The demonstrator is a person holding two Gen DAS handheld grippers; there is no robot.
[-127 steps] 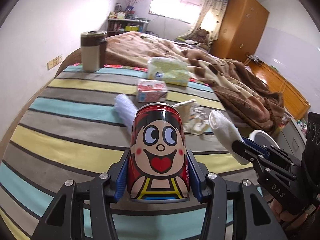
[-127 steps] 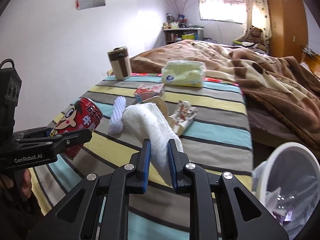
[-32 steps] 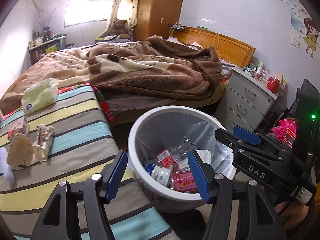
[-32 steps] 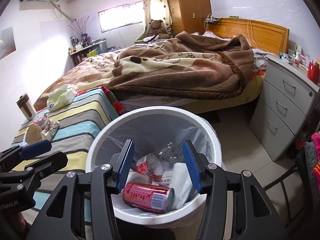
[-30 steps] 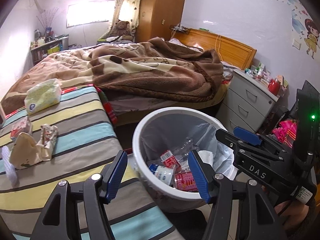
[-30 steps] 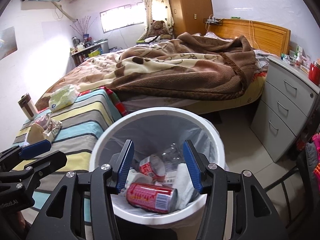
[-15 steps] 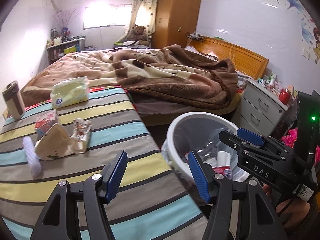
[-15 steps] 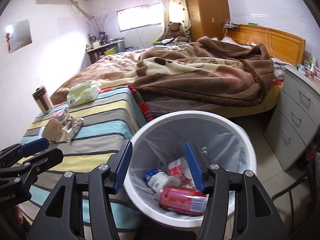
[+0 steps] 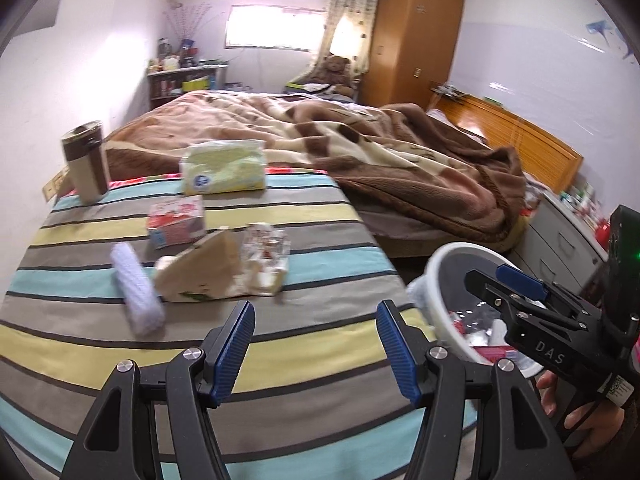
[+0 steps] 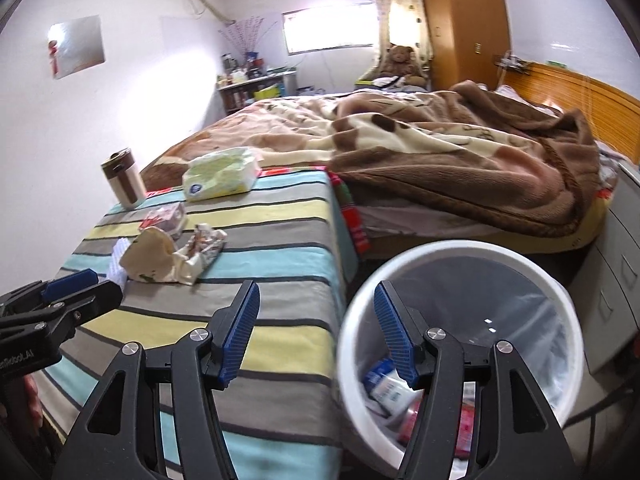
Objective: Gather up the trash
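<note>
White round trash bin (image 10: 460, 256) beside striped table, crumpled wrappers (image 9: 264, 260) and white roll (image 9: 136, 292) on cloth

The right gripper (image 10: 316, 330), its empty jaws opening, is held over the striped cloth's (image 10: 280, 216) edge; the white bin (image 10: 472, 252) is seen at four o'clock.

**What I can't make out from here**

My own right gripper (image 9: 516, 292) covers much of the white bin (image 10: 460, 250) in the left wrist view. The trash in the bin (image 10: 386, 386) is smeared and half hidden behind my fingers (image 10: 394, 338). The shelf clutter (image 9: 180, 66) is too small to name.
</note>
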